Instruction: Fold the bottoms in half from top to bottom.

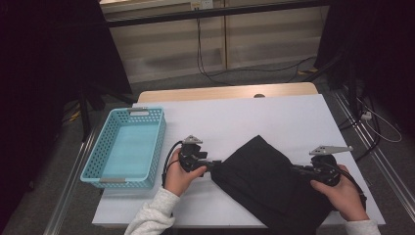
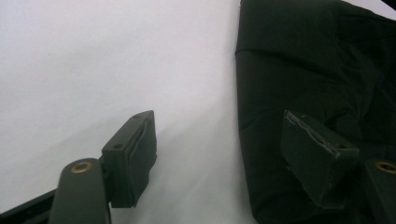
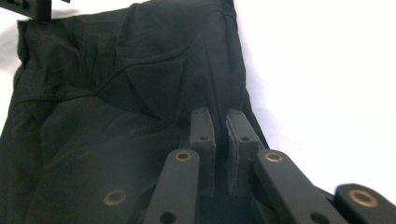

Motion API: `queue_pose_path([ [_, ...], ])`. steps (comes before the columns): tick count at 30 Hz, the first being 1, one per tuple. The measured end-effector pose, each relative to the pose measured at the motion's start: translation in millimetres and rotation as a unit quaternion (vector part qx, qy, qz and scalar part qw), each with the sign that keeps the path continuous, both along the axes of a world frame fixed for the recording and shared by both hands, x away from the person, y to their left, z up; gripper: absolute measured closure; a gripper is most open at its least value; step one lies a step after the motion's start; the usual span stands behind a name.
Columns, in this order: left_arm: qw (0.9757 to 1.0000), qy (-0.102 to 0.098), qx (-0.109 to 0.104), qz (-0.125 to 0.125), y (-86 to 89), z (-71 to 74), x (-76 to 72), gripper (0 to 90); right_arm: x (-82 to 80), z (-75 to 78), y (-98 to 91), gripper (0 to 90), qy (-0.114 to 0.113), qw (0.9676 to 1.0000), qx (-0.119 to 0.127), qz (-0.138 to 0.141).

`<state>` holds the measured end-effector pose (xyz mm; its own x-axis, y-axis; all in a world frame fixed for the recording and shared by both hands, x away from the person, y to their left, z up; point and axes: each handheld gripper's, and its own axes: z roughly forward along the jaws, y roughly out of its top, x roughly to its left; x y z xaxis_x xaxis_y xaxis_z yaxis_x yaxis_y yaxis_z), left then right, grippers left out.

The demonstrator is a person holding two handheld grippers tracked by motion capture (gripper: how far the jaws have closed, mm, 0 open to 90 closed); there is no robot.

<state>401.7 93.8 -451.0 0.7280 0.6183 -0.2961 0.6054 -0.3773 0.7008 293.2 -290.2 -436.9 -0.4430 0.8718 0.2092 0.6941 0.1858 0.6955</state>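
One black garment (image 1: 264, 181), folded, sits skewed on the tabletop (image 1: 274, 117): one corner points away from the person, long axis diagonal toward the near right edge. White tabletop sheet, turquoise basket (image 1: 128, 147) at left, dark room, cables on the floor. Left gripper (image 2: 219, 154) jaws open, straddling the garment's left edge, one over bare sheet. Right gripper (image 3: 220, 140) jaws pinched on the garment's right edge.
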Motion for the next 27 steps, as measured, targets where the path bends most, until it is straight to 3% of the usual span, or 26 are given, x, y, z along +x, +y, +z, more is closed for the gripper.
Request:
queue_pose_path([
  [3, 1.0000, 0.007, -0.003, -0.006, -2.2, -0.9, -0.4, 29.5, -2.2, -4.9, -1.5, 82.8, 0.014, 0.9998, -0.016, 0.005],
  [8, 0.9999, 0.009, -0.004, -0.008, -3.3, -0.9, -1.9, 29.8, -3.2, -9.1, -1.6, 79.0, 0.010, 0.9998, -0.019, 0.001],
  [19, 0.9996, 0.023, 0.000, -0.015, -2.5, -5.9, -5.1, 31.9, 11.6, 1.1, 9.2, 40.9, -0.054, 0.9978, -0.037, -0.013],
  [24, 0.9995, 0.027, 0.002, -0.015, -1.6, -7.0, -6.7, 32.9, 28.0, 1.9, 18.9, 32.9, -0.075, 0.9962, -0.033, -0.027],
  [27, 0.9995, 0.028, 0.002, -0.016, -1.2, -6.9, -7.6, 35.4, 40.1, 0.6, 26.6, 32.5, -0.081, 0.9956, -0.037, -0.029],
])
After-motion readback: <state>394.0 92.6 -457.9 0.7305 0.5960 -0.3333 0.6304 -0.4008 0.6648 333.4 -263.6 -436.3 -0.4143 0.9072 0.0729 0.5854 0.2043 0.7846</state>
